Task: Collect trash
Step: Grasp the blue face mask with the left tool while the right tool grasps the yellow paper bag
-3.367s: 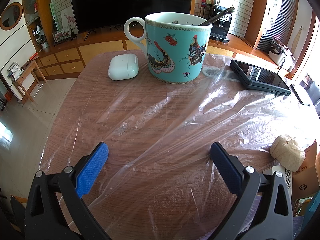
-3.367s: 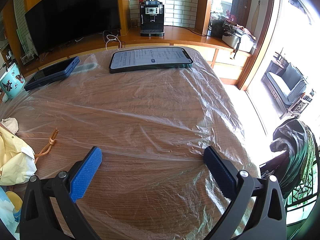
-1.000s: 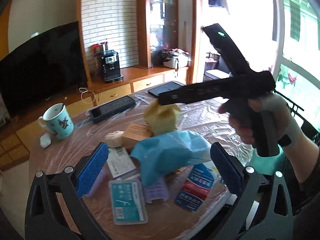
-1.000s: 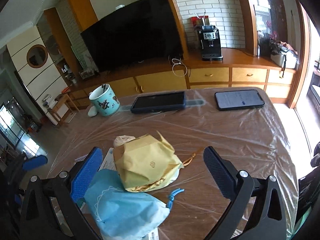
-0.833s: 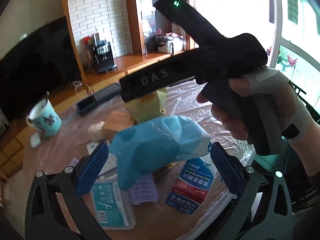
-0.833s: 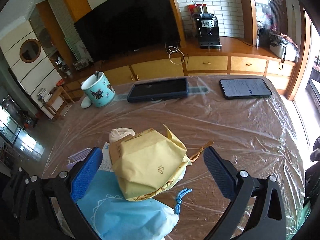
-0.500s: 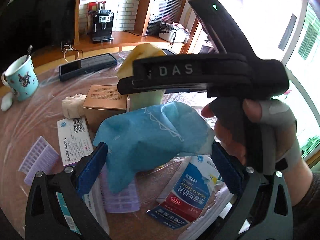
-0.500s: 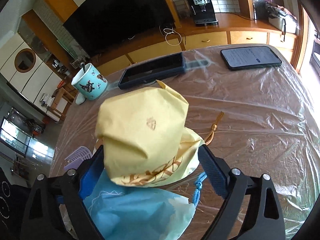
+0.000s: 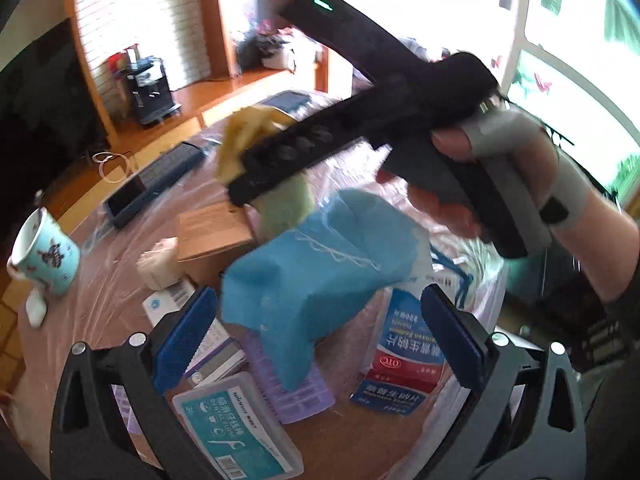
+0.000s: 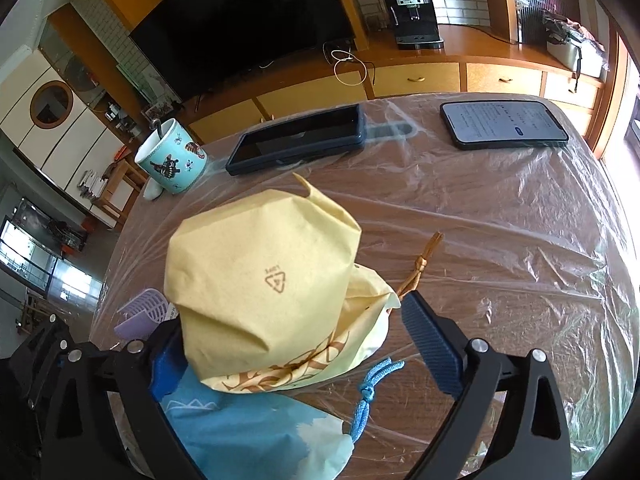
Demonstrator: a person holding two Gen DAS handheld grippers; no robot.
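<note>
Yellow paper bag [image 10: 264, 296] sits between the pads of the right tongs [image 10: 296, 344], which press against its sides and grip it; it rests on the blue drawstring pouch [image 10: 248, 432] near the front edge of the plastic-covered worktop [image 10: 500, 248]; the left tongs [image 9: 320, 332] hang spread wide and hold nothing, above the same blue pouch, a cardboard box [image 9: 212, 236], a dental floss case [image 9: 236, 428] and a red-and-blue medicine packet [image 9: 404, 364]; farther back stand a butterfly mug [image 10: 172, 160], a dark tablet [image 10: 296, 138] and a lit phone [image 10: 504, 124].
</note>
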